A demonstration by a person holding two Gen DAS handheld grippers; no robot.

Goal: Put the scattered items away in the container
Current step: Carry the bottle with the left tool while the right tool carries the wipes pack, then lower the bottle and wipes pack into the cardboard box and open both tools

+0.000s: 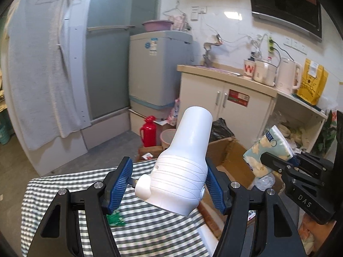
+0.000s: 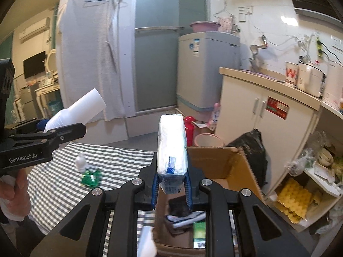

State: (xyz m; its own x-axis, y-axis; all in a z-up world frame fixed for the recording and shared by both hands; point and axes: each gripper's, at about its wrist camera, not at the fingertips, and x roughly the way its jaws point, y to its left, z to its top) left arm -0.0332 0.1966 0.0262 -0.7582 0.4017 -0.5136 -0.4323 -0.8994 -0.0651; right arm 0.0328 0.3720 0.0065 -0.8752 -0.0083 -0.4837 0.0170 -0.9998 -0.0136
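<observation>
My left gripper (image 1: 169, 182) is shut on a white hair dryer (image 1: 184, 160), held above the striped cloth of the table (image 1: 64, 192). It also shows in the right wrist view (image 2: 77, 113). My right gripper (image 2: 171, 186) is shut on a tissue pack (image 2: 171, 145), held upright over the open cardboard box (image 2: 231, 167). The tissue pack also shows in the left wrist view (image 1: 268, 150). The box holds dark cloth and a green packet (image 2: 199, 233). A green wrapper (image 2: 91, 177) and a small white bottle (image 2: 81, 162) lie on the table.
The cardboard box (image 1: 227, 158) stands on the floor right of the table. A pink bin (image 2: 206, 140), a red flask (image 1: 148, 131) and a black bag (image 2: 253, 147) stand beyond it. A white cabinet (image 2: 268, 115) and open shelves (image 2: 310, 182) are at right.
</observation>
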